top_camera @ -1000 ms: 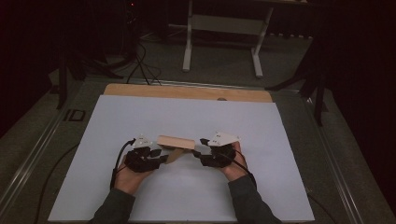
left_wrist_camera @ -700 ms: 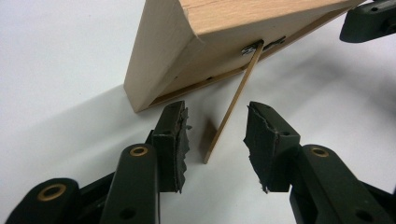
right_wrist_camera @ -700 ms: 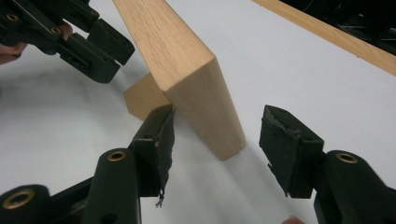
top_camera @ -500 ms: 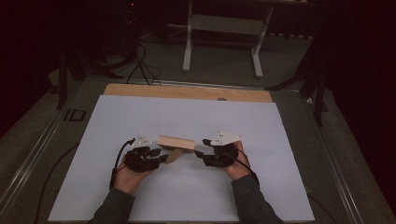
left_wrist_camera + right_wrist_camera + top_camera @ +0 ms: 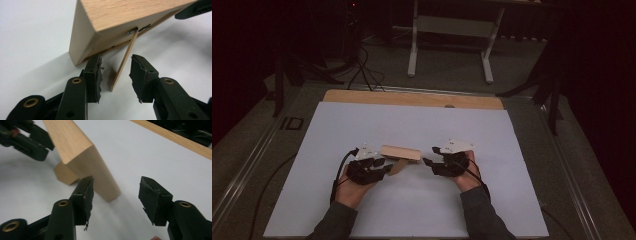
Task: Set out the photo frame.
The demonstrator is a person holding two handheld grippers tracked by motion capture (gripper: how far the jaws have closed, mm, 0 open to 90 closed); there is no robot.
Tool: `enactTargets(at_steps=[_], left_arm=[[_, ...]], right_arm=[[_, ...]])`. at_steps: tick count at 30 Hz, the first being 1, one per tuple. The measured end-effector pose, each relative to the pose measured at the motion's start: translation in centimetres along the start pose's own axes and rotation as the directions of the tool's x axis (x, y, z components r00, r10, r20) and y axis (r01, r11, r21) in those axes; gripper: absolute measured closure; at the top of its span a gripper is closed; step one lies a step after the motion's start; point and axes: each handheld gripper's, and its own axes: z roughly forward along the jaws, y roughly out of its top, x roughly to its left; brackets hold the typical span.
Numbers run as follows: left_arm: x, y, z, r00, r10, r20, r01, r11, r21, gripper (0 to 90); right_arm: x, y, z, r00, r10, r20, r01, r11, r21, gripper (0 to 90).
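Mid-table on the white sheet (image 5: 362, 125), my wooden frame (image 5: 400, 152) leans on its thin hinged strut (image 5: 123, 63); both grippers, left (image 5: 384, 167) and right (image 5: 428, 162), gape empty. Stiff, light; I'd grip the thick edge, since the strut looks fragile.

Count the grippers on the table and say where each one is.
2. The left gripper is at the left end of the wooden frame, fingers open around its stand. The right gripper is at the right end, open.
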Motion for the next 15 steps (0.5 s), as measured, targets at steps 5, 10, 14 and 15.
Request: enactTargets(at_steps=[5, 10, 14, 15], left_arm=[[-0.66, 0.25, 0.23, 0.9989, 0.039, -0.027, -0.039, 0.9992, 0.005, 64.1], [-0.63, 0.40, 0.17, 0.9993, 0.031, -0.023, -0.031, 0.9995, -0.004, 64.4], [-0.61, 0.51, 0.09, 0.9994, 0.031, -0.013, -0.031, 0.9995, -0.005, 66.7], [-0.66, 0.56, 0.07, 0.9991, 0.037, -0.020, -0.038, 0.9993, -0.006, 66.9]], right_arm=[[-0.13, 0.07, 0.32, 0.9943, 0.043, 0.098, -0.043, 0.999, -0.004, 60.8], [-0.37, 0.18, 0.29, 0.9886, 0.089, 0.122, -0.086, 0.996, -0.031, 71.0], [-0.23, 0.44, 0.76, 0.9858, 0.111, 0.126, -0.106, 0.993, -0.051, 74.4], [-0.28, 0.54, 0.90, 0.9844, 0.128, 0.121, -0.122, 0.991, -0.055, 74.0]])
